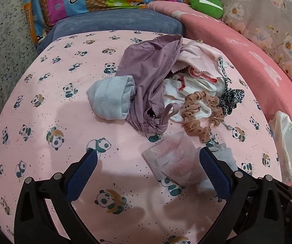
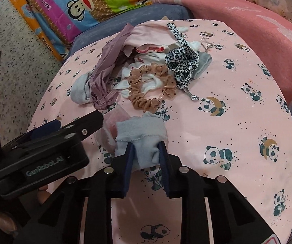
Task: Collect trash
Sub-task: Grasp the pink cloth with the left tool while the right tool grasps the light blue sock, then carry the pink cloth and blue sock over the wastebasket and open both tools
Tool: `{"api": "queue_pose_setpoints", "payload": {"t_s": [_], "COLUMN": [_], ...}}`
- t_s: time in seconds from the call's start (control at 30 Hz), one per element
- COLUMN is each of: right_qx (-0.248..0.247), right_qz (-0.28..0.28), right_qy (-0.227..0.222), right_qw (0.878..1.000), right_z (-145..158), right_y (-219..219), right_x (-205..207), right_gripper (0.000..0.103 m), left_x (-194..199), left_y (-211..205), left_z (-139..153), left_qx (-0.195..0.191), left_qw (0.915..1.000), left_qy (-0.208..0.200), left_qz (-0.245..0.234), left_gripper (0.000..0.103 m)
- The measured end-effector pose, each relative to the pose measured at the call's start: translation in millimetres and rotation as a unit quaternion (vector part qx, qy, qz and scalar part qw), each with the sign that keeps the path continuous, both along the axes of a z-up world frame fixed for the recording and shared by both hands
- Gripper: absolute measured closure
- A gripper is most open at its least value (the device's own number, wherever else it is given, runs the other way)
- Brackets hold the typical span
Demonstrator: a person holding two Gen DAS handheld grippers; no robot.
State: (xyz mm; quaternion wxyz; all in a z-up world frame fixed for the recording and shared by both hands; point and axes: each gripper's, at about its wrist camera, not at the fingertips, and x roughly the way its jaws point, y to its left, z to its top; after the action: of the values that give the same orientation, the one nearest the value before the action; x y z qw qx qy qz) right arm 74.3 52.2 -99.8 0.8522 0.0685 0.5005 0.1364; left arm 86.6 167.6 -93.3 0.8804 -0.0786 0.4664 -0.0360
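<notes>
A crumpled pale pink wipe [image 1: 172, 158] lies on the panda-print sheet [image 1: 44, 152], between the wide-apart fingers of my open left gripper [image 1: 148, 154]; the pads do not touch it. Just right of it lies a small grey cloth scrap [image 1: 225, 156]. In the right wrist view my right gripper [image 2: 146, 148] is shut on that grey cloth scrap [image 2: 139, 138], both blue pads pressing its near edge. The pink wipe [image 2: 115, 122] shows behind it, partly under the scrap. My left gripper [image 2: 78, 120] reaches in from the left, open.
A pile lies behind: purple drawstring bag [image 1: 150, 75], rolled pale blue sock [image 1: 113, 99], brown dotted scrunchie [image 1: 200, 113], leopard-print ribbon [image 1: 231, 97], white and pink cloths [image 1: 196, 81]. A white plastic bag [image 1: 288, 146] hangs at the right edge. Pillows and a pink blanket [image 1: 237, 40] border the back.
</notes>
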Motion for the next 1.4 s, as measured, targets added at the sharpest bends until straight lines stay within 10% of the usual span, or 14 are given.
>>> {"api": "queue_pose_setpoints", "payload": {"t_s": [0.3, 0.63, 1.4], "right_qx": [-0.007, -0.025, -0.009], "right_qz": [-0.038, -0.088, -0.229], "right_qy": [-0.012, -0.030, -0.115], "right_qw": [0.999, 0.995, 0.966], "right_z": [17, 39, 94], "right_y": [-40, -77, -212], "right_x": [-23, -36, -80], "right_gripper": [0.090, 0.089, 0.089], "left_x": [5, -7, -32], "left_y": [-17, -38, -201], "left_z": [-17, -8, 88], "left_qx": [-0.006, -0.009, 0.016], "left_qw": [0.9994, 0.9981, 0.9769], "left_qy": [0.025, 0.031, -0.063], "left_qz": [-0.025, -0.052, -0.203], "left_gripper": [0.021, 0.078, 0.083]}}
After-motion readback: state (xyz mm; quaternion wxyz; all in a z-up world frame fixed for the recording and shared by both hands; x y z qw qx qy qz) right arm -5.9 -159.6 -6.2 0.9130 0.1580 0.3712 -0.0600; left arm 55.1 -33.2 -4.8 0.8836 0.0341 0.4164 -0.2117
